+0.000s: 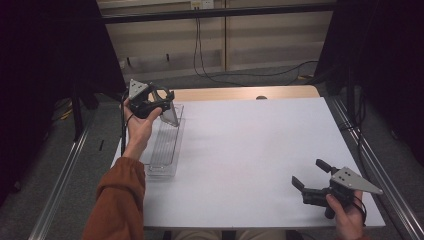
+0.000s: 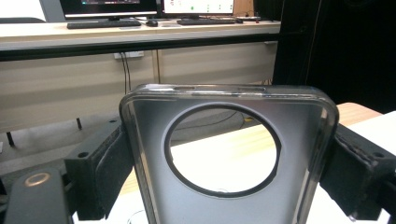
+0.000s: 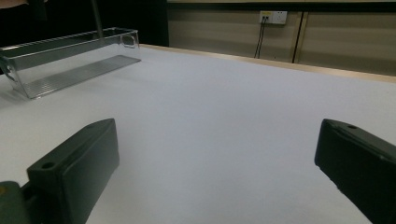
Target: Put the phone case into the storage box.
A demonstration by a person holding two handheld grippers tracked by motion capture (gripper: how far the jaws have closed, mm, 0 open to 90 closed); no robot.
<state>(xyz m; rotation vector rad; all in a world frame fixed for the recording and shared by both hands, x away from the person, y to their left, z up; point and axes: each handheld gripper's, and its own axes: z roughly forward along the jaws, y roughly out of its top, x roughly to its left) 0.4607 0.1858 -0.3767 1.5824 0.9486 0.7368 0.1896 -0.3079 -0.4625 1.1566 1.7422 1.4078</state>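
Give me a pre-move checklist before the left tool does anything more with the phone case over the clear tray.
1. Grip: left tool shut on the phone case, both pads on its side edges: ok.
2. Case above the tray, at its far end: ok.
3. Case off the tray floor: cannot tell.
4. Tray interior free to receive it: ok.
5. Right tool open and well away, near the table front-right corner: ok.
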